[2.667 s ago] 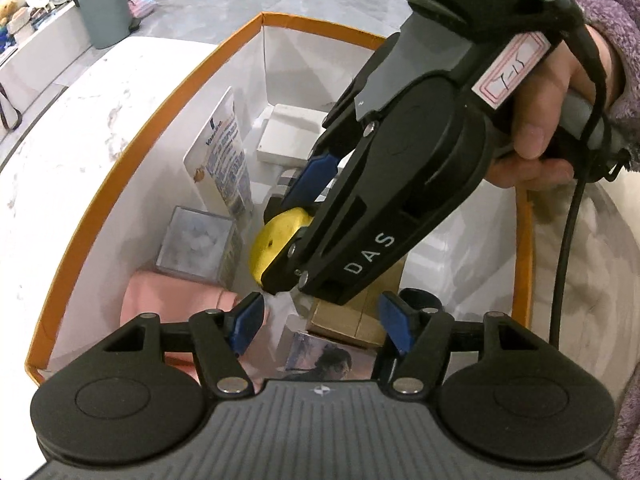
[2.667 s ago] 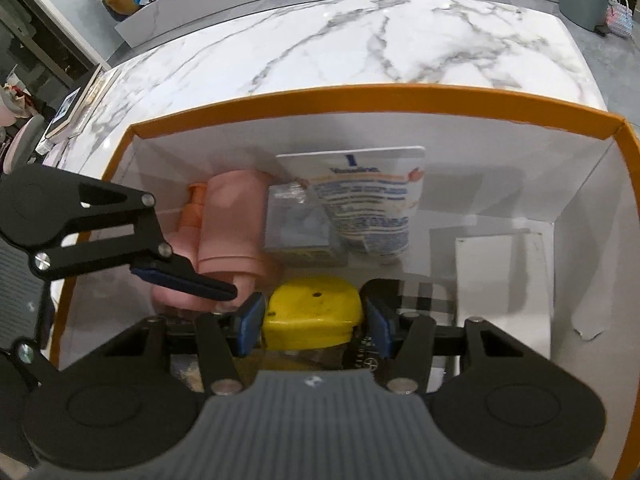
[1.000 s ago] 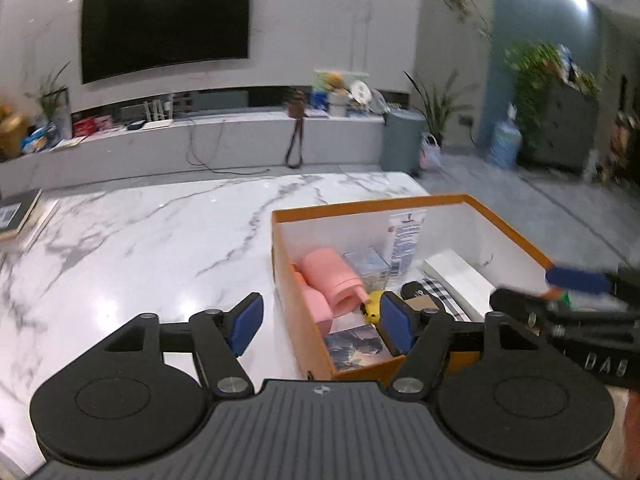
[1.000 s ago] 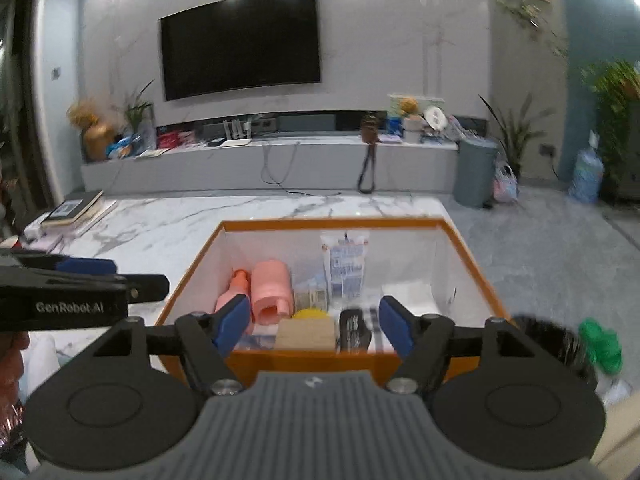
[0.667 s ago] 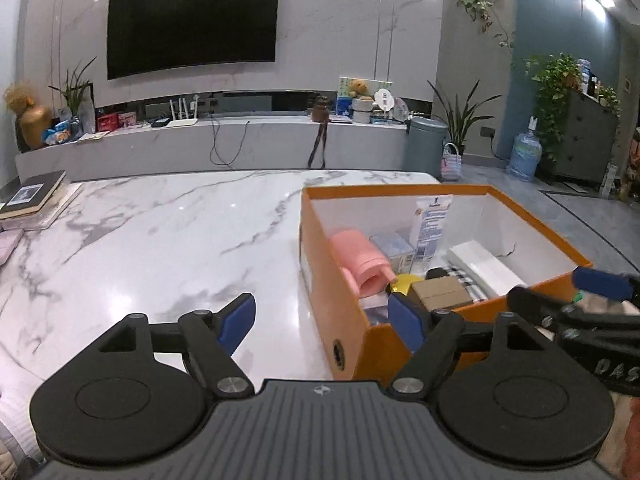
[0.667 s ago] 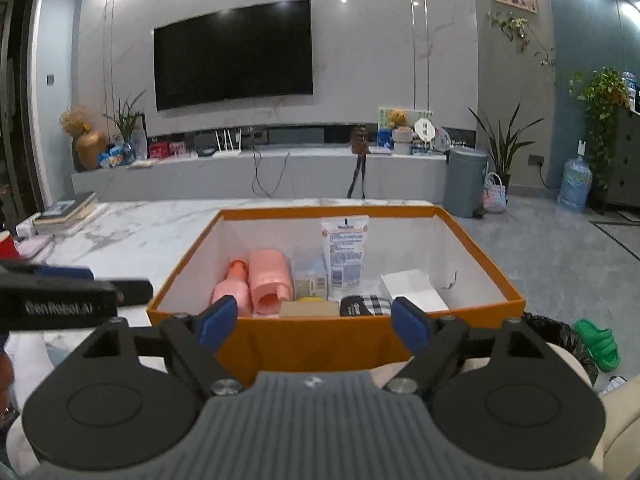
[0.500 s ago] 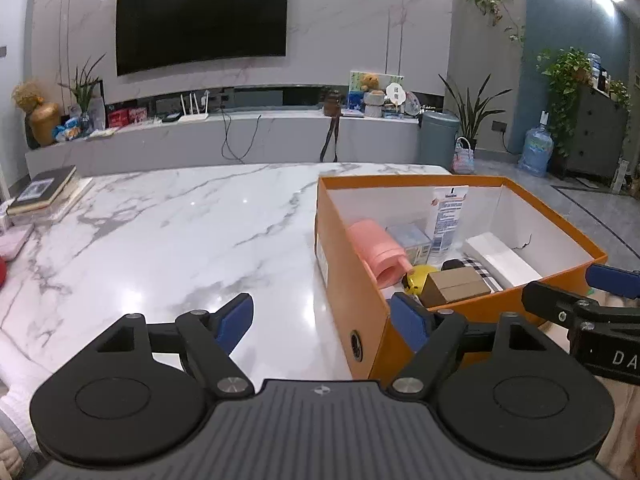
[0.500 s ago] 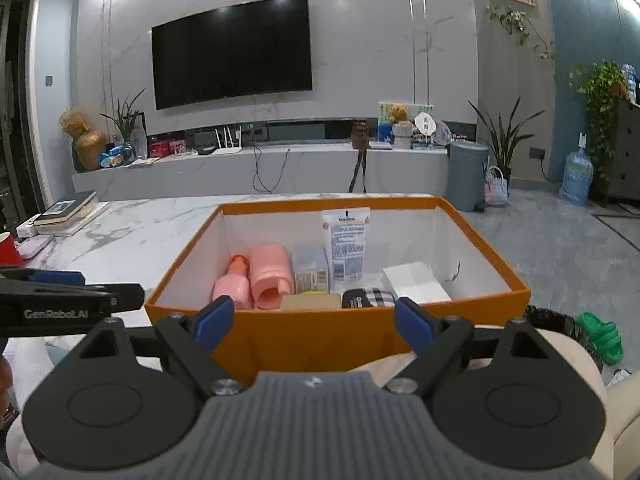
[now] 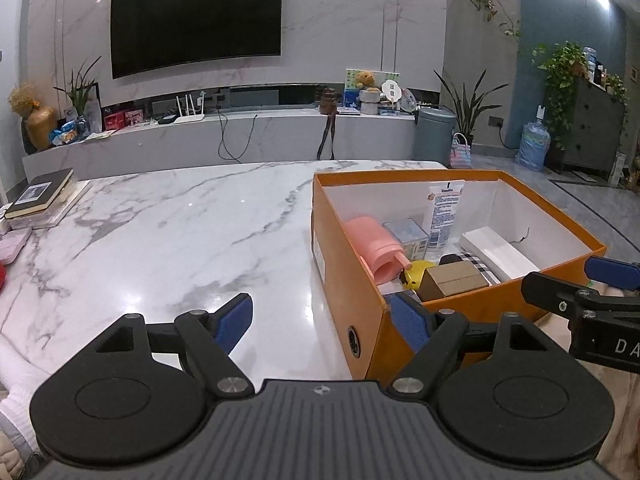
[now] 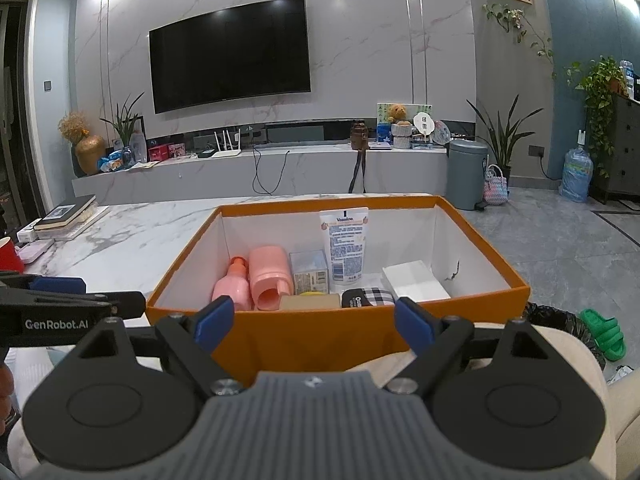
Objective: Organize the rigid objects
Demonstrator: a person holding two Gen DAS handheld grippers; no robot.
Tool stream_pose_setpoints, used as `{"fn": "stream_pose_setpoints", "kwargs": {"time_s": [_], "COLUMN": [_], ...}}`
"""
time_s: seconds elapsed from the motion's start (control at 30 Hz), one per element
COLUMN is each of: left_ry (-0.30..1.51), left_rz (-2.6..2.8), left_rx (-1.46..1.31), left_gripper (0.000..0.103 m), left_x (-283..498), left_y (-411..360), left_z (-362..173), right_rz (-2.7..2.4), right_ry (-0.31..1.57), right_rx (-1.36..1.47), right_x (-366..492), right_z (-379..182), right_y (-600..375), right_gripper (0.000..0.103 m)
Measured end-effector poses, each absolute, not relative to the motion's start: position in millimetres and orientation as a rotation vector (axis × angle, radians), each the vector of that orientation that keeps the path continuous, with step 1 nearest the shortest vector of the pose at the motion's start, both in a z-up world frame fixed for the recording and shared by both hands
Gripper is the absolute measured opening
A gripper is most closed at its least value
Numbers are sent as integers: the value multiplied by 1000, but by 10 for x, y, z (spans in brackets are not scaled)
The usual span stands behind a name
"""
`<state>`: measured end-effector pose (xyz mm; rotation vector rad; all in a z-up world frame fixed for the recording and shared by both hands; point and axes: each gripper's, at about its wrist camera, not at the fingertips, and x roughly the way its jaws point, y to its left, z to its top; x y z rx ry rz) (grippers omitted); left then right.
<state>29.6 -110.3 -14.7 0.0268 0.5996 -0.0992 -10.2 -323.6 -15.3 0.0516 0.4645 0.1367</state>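
box (image 10: 320, 340) on table (image 9: 160, 240), bottles (image 10: 270, 276) left inside, tube (image 10: 346, 248) behind

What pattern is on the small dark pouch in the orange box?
A black-and-white check on the pouch, clearest in the right wrist view.

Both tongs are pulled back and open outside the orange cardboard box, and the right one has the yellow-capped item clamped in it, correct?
Not quite. The right tongs hold nothing: the right wrist view shows bare open space between the blue pads. The yellow-capped item lies inside the orange cardboard box, beside the brown carton. The rest holds: the left tongs are also open and outside the box.
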Motion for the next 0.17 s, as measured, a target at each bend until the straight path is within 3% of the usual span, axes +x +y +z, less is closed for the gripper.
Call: {"fn": "stream_pose_setpoints", "kwargs": {"time_s": [0.17], "left_ry": [599], "left_rz": [-100], "left_rx": [24], "left_gripper": [92], "left_x": [300], "left_y": [-1101], "left_z": [-135], "right_rz": [136], "right_ry": [466], "right_rx": [50], "right_x": [-105], "right_z": [-152], "right_y": [-3234], "right_gripper": [86]}}
